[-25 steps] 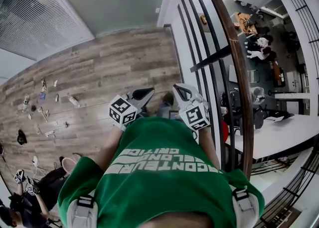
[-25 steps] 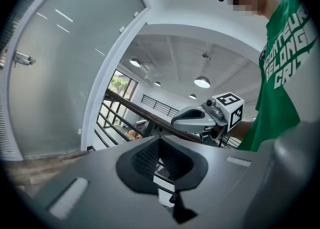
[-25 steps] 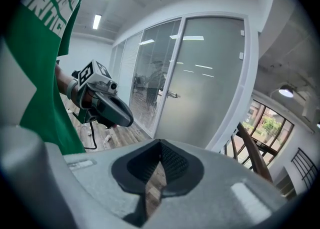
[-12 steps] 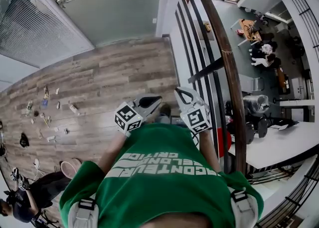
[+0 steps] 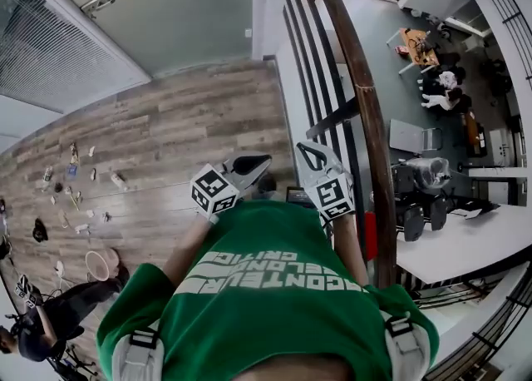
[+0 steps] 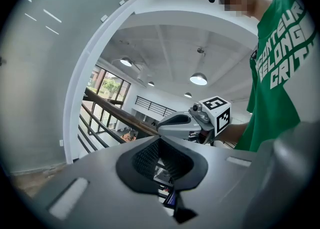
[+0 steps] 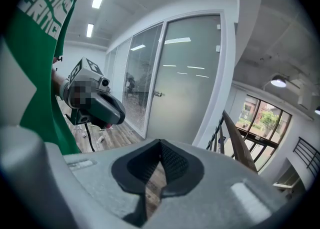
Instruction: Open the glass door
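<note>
The left gripper (image 5: 252, 162) and the right gripper (image 5: 310, 153) are up by the person's green shirt (image 5: 274, 288). Both jaws are closed and hold nothing. The glass door (image 5: 183, 5) is far off, across the wooden floor (image 5: 191, 121).

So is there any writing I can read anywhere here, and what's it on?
"CONTEUR / BELONG / CRITI": white print on the person's green shirt, partly cut off in the left gripper view.
Marker cube: black-and-white squares only, no letters.
Nothing else is readable.
</note>
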A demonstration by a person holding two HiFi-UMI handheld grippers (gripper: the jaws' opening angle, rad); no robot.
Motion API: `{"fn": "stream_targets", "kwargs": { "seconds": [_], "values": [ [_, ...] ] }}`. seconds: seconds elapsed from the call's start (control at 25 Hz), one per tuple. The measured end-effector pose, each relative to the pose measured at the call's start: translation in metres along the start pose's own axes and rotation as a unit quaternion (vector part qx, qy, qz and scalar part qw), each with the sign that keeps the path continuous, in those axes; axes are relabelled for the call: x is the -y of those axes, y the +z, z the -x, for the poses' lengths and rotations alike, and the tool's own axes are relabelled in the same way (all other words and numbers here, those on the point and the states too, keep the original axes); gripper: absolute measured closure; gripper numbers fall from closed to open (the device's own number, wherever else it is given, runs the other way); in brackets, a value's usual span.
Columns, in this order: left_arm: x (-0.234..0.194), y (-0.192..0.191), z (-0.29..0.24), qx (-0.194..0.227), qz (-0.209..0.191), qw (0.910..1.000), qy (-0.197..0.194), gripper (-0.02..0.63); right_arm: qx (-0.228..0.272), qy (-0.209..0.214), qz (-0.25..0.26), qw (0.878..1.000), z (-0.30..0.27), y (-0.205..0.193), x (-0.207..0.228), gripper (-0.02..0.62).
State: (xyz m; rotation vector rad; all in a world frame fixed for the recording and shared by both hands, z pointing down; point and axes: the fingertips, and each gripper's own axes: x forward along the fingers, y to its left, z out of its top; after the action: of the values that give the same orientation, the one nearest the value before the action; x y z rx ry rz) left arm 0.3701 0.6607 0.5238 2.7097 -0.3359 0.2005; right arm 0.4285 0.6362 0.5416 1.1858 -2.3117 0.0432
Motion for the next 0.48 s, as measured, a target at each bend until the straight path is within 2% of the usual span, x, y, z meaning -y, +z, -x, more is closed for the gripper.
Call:
{"fn": "stream_targets", "kwargs": {
  "seconds": [0.24,0.48],
  "values": [
    [-0.004,-0.004,-0.008,0.0,0.008,0.9997,0.023,0.589,0.01,0.008,-0.003,1.0,-0.006,-0.009,0.024,0.602],
    [-0.027,-0.005,0.004,0.006,0.03,0.9983,0.049,0.589,0.021,0.03,-0.021,0.999,-0.029,-0.001,0.022,0.603]
  ]
}}
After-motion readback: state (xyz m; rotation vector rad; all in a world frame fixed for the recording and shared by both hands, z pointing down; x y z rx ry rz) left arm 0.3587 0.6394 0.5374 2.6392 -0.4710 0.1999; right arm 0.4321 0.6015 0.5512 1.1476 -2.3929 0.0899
